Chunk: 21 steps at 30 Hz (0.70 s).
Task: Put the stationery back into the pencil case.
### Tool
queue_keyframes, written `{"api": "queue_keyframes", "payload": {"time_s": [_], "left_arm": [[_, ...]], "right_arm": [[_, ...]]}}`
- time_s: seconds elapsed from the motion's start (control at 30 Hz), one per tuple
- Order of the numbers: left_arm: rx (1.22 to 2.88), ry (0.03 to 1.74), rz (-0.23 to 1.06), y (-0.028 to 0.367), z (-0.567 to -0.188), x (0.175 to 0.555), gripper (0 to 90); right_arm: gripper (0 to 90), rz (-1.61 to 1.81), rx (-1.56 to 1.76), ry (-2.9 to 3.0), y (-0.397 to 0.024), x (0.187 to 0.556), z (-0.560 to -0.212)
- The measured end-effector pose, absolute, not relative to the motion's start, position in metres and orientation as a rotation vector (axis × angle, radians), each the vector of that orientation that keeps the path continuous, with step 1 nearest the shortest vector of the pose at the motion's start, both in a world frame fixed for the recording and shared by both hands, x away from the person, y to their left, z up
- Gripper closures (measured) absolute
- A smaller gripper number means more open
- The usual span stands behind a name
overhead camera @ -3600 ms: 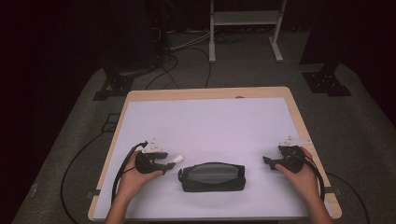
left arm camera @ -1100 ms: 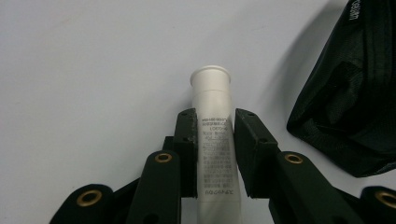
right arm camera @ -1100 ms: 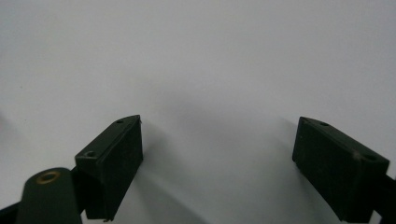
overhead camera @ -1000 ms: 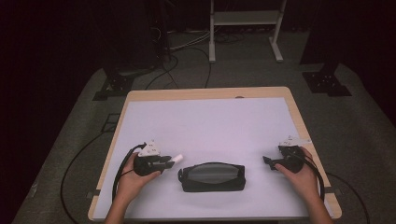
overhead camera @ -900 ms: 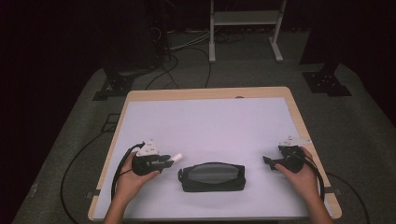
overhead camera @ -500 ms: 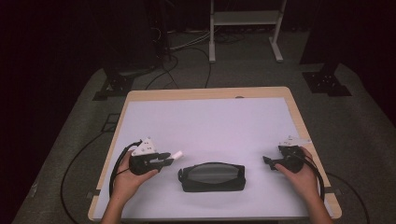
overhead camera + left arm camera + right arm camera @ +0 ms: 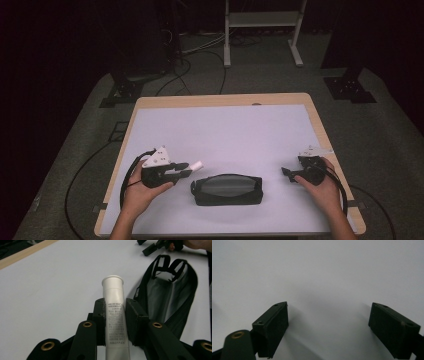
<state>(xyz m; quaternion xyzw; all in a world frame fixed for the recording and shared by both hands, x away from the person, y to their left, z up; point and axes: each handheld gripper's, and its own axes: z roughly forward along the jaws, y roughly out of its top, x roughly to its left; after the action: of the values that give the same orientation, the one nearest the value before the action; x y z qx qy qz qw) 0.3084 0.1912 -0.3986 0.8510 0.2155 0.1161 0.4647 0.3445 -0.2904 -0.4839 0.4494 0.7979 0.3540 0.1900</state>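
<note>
Lifted slightly leftward, left gripper [image 7: 115,322] clamps a white tube [image 7: 115,315] beside the black pouch [image 7: 227,189]; right gripper [image 7: 328,327] rests wide open, likely before bagging.

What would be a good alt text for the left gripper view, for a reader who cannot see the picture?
The left gripper holds a white tube clamped between its two black jaws, cap end pointing away over a white table. A black pouch with a grey see-through panel lies just right of the tube, and the other gripper shows at the top edge.
</note>
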Motion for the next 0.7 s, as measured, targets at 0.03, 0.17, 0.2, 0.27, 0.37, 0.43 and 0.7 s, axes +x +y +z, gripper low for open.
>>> {"api": "queue_keyframes", "payload": {"time_s": [0.03,0.17,0.2,0.27,0.37,0.43,0.7], "left_arm": [[2.089,0.520,0.280,0.190,-0.397,0.308,70.9],[2.085,0.487,0.270,0.181,-0.393,0.305,70.9],[2.083,0.479,0.263,0.179,-0.393,0.304,70.9],[2.084,0.465,0.260,0.176,-0.392,0.303,70.9],[2.088,0.450,0.251,0.170,-0.391,0.302,70.9],[2.090,0.440,0.246,0.168,-0.391,0.302,70.9],[2.089,0.405,0.223,0.156,-0.390,0.300,70.9]], "right_arm": [[14.8,0.995,1.263,2.242,-0.290,0.344,-0.484],[14.8,0.995,1.263,2.242,-0.290,0.344,-0.484],[14.8,0.995,1.263,2.242,-0.290,0.344,-0.484],[14.8,0.995,1.263,2.242,-0.290,0.344,-0.484],[14.8,0.995,1.263,2.242,-0.290,0.344,-0.484],[14.8,0.995,1.263,2.242,-0.290,0.344,-0.484],[14.8,0.995,1.263,2.242,-0.290,0.344,-0.484]]}}
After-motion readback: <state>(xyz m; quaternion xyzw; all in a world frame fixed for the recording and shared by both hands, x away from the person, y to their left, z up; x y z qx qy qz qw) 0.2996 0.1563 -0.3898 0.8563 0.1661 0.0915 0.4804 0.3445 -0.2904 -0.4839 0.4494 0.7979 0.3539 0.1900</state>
